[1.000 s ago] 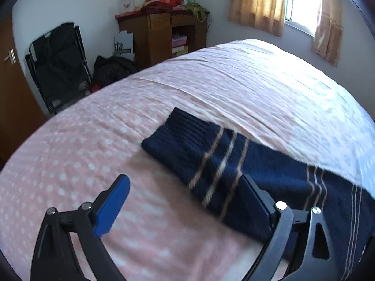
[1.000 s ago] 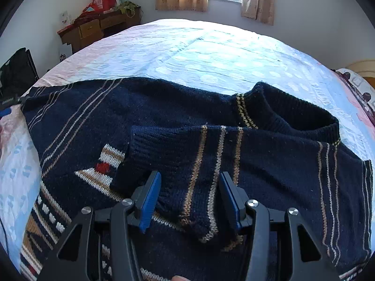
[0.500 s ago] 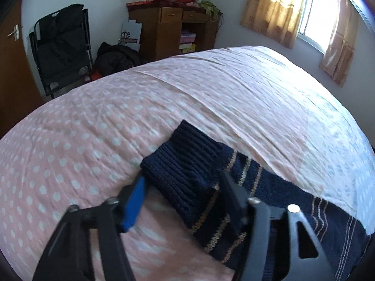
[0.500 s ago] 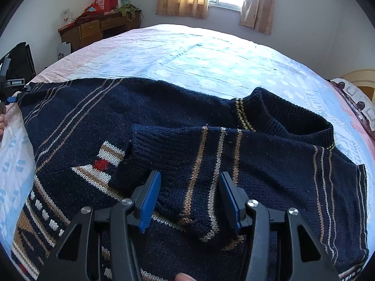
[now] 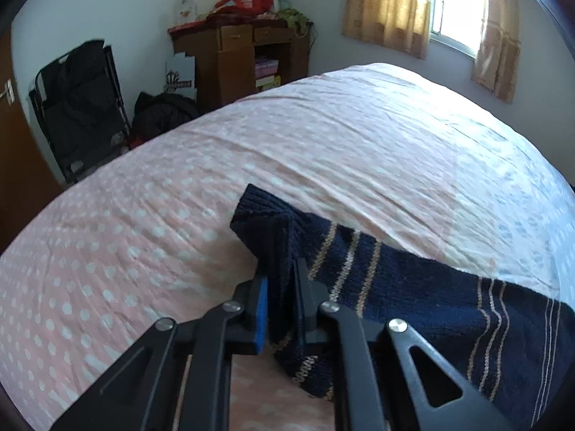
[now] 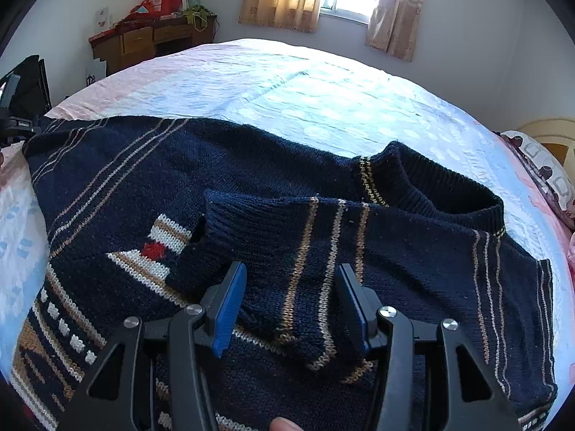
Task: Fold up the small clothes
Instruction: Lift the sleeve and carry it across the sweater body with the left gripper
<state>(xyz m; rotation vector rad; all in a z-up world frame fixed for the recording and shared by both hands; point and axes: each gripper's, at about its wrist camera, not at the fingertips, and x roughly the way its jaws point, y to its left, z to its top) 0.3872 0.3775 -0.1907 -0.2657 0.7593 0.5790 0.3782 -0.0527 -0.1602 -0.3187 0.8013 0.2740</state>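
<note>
Half a second ago the left gripper [image 5: 281, 300] stood with its jaws apart on either side of the sleeve cuff [image 5: 264, 215]; now the jaws are pinched together on the ribbed knit just behind the cuff, and the fabric bunches up into a fold between the blue pads. A full second ago that sleeve lay flat and the jaws were spread wide over it. The right gripper [image 6: 293, 300] has hardly changed: its jaws stay open, hovering over the other sleeve [image 6: 287, 251], which lies folded across the chest of the sweater, with nothing caught between the pads. The navy sweater [image 6: 118, 194] lies spread on the bed [image 5: 359, 136], on the polka-dot bedspread, its collar [image 6: 442, 194] to the far right in the right wrist view and its hem pattern at the near left. In the left wrist view the gripped sleeve runs with its long axis from the near right, where it joins the body, towards the far left, the cuff pointing at the far-left corner of the room. The folded sleeve in the right wrist view runs roughly left to right, its cuff pointing left beside the white and red motif [image 6: 158, 248]. A fingertip [image 6: 284, 423] shows at the bottom edge of that view.
</note>
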